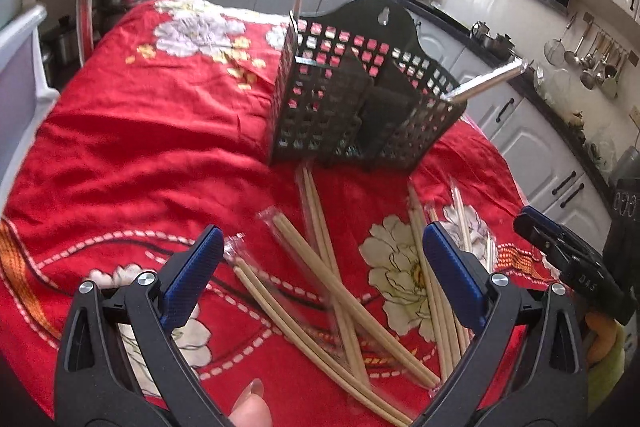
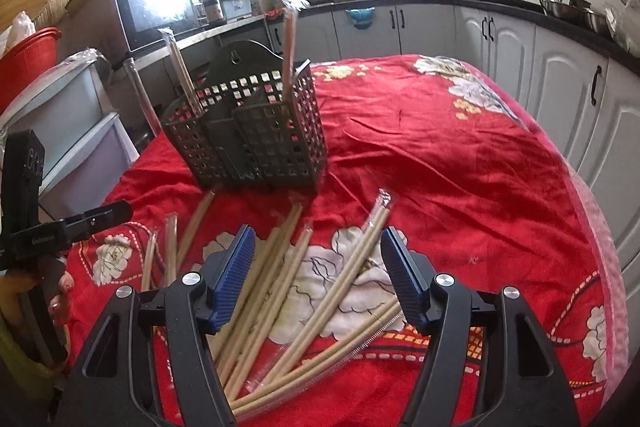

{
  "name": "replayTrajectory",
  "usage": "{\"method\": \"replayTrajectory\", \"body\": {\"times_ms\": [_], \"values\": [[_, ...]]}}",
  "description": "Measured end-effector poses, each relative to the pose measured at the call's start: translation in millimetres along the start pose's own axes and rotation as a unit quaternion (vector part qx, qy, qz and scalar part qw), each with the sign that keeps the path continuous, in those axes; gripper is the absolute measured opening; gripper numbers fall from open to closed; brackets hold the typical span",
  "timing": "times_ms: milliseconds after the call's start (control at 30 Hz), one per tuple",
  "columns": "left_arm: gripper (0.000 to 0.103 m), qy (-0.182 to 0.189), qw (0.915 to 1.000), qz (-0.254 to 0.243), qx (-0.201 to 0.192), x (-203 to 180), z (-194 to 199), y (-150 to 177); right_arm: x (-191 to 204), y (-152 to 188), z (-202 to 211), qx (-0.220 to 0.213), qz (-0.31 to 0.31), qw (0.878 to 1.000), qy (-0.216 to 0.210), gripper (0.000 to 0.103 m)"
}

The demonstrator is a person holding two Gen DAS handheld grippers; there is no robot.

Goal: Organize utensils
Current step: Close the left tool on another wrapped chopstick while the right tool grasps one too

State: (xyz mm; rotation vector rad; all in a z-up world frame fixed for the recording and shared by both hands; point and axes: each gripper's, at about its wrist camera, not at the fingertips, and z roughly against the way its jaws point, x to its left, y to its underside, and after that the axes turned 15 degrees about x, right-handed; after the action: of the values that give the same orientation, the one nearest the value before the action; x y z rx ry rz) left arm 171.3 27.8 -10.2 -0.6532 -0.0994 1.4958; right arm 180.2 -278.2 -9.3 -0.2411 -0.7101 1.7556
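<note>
A black perforated utensil holder [image 1: 356, 99] stands upright on the red flowered tablecloth [image 1: 152, 123]; it also shows in the right wrist view [image 2: 256, 131]. A few plastic-wrapped chopstick pairs stand in it [image 2: 289, 43]. Several wrapped wooden chopstick pairs [image 1: 320, 267] lie scattered on the cloth in front of it, and also show in the right wrist view [image 2: 288, 291]. My left gripper [image 1: 320, 275] is open and empty above the pile. My right gripper [image 2: 318, 275] is open and empty above the same pile. The right gripper's body shows at the left wrist view's right edge [image 1: 568, 263].
White kitchen cabinets [image 2: 500, 39] with a dark counter run behind and to the right of the table. A microwave [image 2: 156, 7] and a red bucket [image 2: 24, 63] stand at the left. Hanging ladles [image 1: 592, 55] line the wall.
</note>
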Motion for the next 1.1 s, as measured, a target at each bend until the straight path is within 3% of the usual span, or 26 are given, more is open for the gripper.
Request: {"method": "replayTrajectory", "body": {"times_ms": [167,233,400,600,933,1100], "values": [[0.092,0.026,0.9991,0.018,0.030,4.7,-16.5,2.3,-7.6,-0.3,-9.5,0.015,-0.011,1.000,-0.003,0.063],[0.084,0.038,0.9978,0.029,0.046,9.3,-25.2,2.2,-10.4,-1.7,-14.4,0.023,-0.016,1.000,-0.001,0.063],[0.078,0.058,0.9940,0.056,0.073,19.2,-41.4,-0.4,-20.3,-9.2,-30.8,0.051,-0.029,0.998,-0.005,0.062],[0.070,0.081,0.9897,0.076,0.090,27.9,-54.7,-11.8,-34.0,-26.3,-55.9,0.087,-0.049,0.995,-0.005,0.057],[0.062,0.079,0.9886,0.087,0.095,33.8,-68.8,-30.6,-55.2,-57.8,-98.2,0.133,-0.091,0.987,-0.006,0.047],[0.052,0.067,0.9895,0.086,0.095,36.2,-71.5,-36.1,-62.5,-66.9,-107.4,0.135,-0.105,0.985,0.009,0.029]]}}
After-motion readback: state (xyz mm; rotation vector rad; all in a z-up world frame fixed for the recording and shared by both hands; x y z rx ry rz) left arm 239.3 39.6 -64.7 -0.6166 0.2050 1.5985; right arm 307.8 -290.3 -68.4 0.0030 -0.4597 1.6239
